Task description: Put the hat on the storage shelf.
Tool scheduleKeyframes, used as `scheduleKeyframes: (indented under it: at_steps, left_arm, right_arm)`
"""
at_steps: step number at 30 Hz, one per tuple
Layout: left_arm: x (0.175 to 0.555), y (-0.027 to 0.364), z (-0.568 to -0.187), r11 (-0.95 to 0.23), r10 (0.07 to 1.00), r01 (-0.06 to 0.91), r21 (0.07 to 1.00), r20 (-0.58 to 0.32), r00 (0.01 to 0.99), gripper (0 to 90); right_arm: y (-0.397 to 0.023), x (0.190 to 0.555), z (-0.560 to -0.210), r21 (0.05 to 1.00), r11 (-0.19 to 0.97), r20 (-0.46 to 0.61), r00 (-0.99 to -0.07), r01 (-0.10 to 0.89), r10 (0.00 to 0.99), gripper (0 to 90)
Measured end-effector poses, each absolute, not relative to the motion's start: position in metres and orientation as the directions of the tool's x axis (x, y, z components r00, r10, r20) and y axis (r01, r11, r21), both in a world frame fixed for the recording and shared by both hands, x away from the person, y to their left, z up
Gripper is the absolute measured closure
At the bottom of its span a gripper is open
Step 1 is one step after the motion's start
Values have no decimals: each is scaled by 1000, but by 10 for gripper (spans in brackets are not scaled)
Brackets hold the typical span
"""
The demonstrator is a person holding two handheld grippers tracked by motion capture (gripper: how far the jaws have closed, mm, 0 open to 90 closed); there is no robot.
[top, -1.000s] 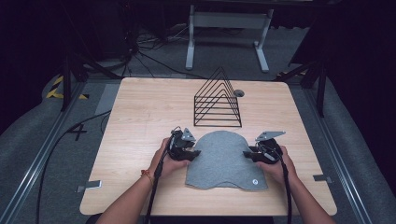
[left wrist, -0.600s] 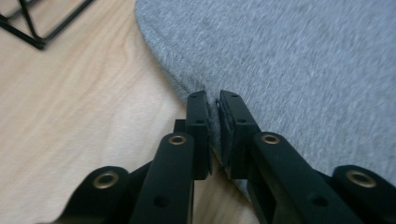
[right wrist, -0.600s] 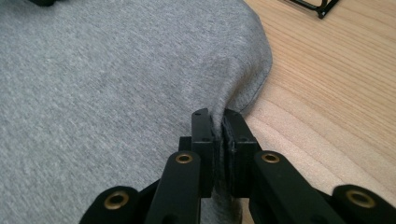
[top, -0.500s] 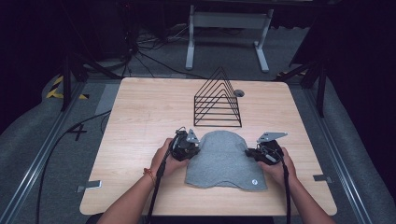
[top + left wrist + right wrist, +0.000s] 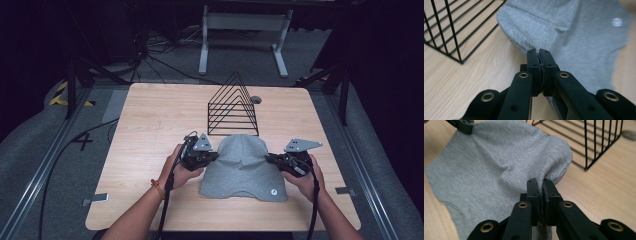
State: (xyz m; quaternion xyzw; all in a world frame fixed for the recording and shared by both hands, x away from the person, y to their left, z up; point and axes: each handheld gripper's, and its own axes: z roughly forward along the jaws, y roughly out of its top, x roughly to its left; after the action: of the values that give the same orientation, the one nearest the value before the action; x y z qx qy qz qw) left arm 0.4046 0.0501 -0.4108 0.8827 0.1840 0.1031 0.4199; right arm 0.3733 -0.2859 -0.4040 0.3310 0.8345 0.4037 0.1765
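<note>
On table [image 5: 150, 130], grey cloth [image 5: 243, 167], edges pinched, middle humped.

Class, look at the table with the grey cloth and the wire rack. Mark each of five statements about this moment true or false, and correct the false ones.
1. The left gripper is shut on the edge of the grey cloth. True.
2. The right gripper hangs open above the cloth. False: its jaws are closed on the cloth's edge.
3. The black wire rack stands on the wooden table beyond the cloth. True.
4. The cloth is draped over the wire rack. False: it lies on the table in front of the rack.
5. The cloth bears a small round light mark near its close edge. True.
</note>
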Motion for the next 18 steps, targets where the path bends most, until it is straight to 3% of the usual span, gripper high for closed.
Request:
scheduleKeyframes:
  at_steps: [18]
  left_arm:
    - [405,54,-330,-535,387,115,837,122,914,880]
  right_arm:
    - [-289,364,-336,866,410,-100,-706,285,701,855]
